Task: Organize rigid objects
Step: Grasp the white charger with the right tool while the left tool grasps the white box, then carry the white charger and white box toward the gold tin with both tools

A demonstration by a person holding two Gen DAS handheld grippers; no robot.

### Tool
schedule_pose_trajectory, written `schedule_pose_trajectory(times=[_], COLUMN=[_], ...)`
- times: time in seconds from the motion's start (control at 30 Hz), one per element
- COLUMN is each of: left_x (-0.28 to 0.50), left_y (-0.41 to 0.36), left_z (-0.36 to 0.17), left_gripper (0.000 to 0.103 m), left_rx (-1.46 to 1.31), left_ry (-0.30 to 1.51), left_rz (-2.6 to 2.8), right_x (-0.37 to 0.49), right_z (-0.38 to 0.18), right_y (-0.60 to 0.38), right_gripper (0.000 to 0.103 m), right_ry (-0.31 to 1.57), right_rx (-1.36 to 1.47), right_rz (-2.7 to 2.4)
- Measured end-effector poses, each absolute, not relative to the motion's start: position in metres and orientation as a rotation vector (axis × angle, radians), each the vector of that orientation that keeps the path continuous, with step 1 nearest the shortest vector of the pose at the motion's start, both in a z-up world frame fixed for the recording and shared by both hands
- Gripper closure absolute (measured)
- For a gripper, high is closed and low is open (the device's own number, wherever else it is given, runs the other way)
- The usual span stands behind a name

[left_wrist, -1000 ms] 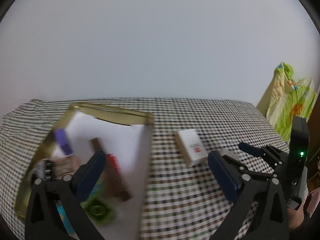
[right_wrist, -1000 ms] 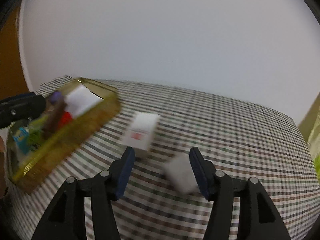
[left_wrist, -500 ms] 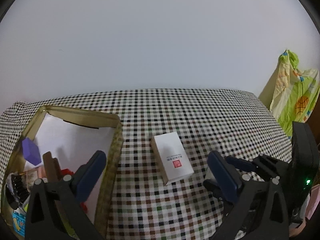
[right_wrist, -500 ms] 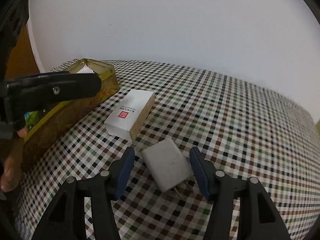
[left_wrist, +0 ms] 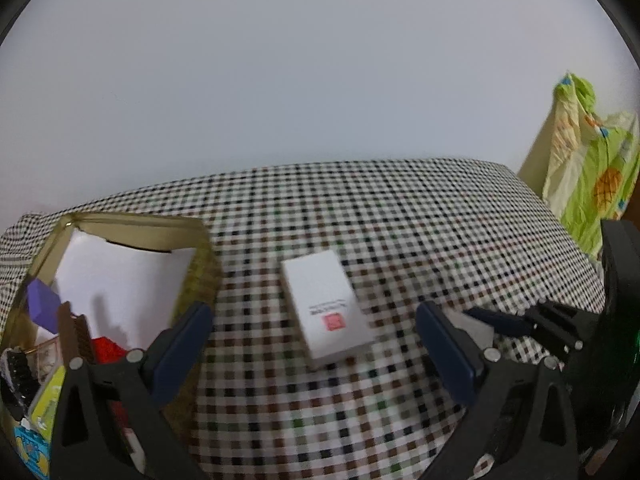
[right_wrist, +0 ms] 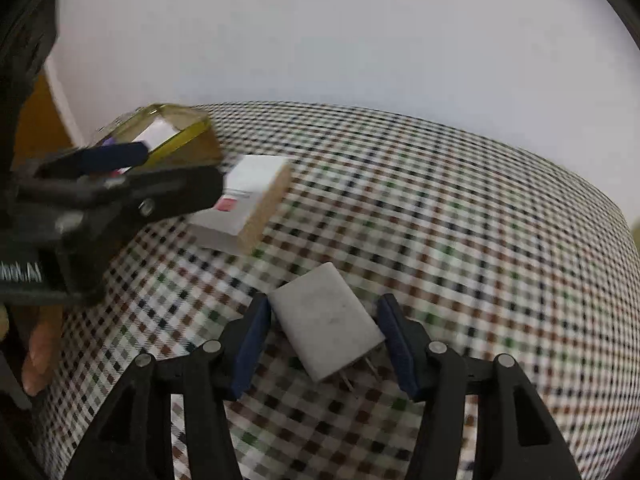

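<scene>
Plain white wall [left_wrist: 320, 80] behind; checkered tablecloth [left_wrist: 400, 216] covers table; green patterned fabric [left_wrist: 592, 168] far right.

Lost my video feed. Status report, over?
Both grippers open. Right gripper straddles the white charger on the checkered cloth. Left gripper faces the white box. Nothing in the way.

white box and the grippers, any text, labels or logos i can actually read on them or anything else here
White box: a red square mark with lines of small print above it, too blurred to read in either view.
Left gripper, seen from the right wrist view: white lettering on its body at the frame's left edge, cut off and blurred, not readable.
Charger: plain grey face, no print visible.
Gold tin: contents show no readable text.
</scene>
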State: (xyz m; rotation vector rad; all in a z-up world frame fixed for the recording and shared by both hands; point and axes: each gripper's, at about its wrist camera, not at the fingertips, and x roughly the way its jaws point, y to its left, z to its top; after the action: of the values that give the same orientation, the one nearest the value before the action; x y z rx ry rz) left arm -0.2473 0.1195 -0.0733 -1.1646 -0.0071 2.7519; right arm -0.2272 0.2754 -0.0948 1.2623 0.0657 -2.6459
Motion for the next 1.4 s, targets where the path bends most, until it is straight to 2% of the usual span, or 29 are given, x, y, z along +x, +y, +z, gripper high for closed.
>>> schedule_pose_trajectory(times=[0.17, 0.53, 0.77, 0.87, 0.93, 1.03, 1.4], left_x=[-0.252, -0.272, -0.287, -0.292, -0.291, -0.288, -0.261], left_y=[0.133, 0.136, 0.134, 0.135, 0.137, 0.137, 0.137], left_z=[-0.082, -0.104, -0.111, -0.110, -0.110, -0.110, -0.100], left_gripper=[0.000, 0.021, 0.024, 0.040, 0.059, 0.062, 0.063], left_rx=[-1.179, -1.296, -1.325, -1.319, -1.307, -1.296, -1.248], left_ry=[0.030, -0.026, -0.043, -0.004, 0.035, 0.050, 0.074], left_rz=[2.738, 2.661, 2.659, 2.666, 2.668, 2.652, 2.604], right_x=[-0.225, -0.213, -0.212, -0.212, -0.210, -0.208, -0.201], right_z=[-0.094, -0.093, -0.093, -0.093, -0.093, -0.093, -0.092], right_y=[0.303, 0.314, 0.312, 0.309, 0.309, 0.308, 0.318], right_gripper=[0.045, 0.045, 0.045, 0.045, 0.045, 0.045, 0.045], right_ry=[-0.045, -0.090, -0.072, -0.060, -0.055, -0.048, -0.128], right_rx=[1.285, 1.263, 1.270, 1.273, 1.274, 1.273, 1.264], right_rz=[-2.715, -2.722, -2.732, -2.737, -2.741, -2.742, -2.767])
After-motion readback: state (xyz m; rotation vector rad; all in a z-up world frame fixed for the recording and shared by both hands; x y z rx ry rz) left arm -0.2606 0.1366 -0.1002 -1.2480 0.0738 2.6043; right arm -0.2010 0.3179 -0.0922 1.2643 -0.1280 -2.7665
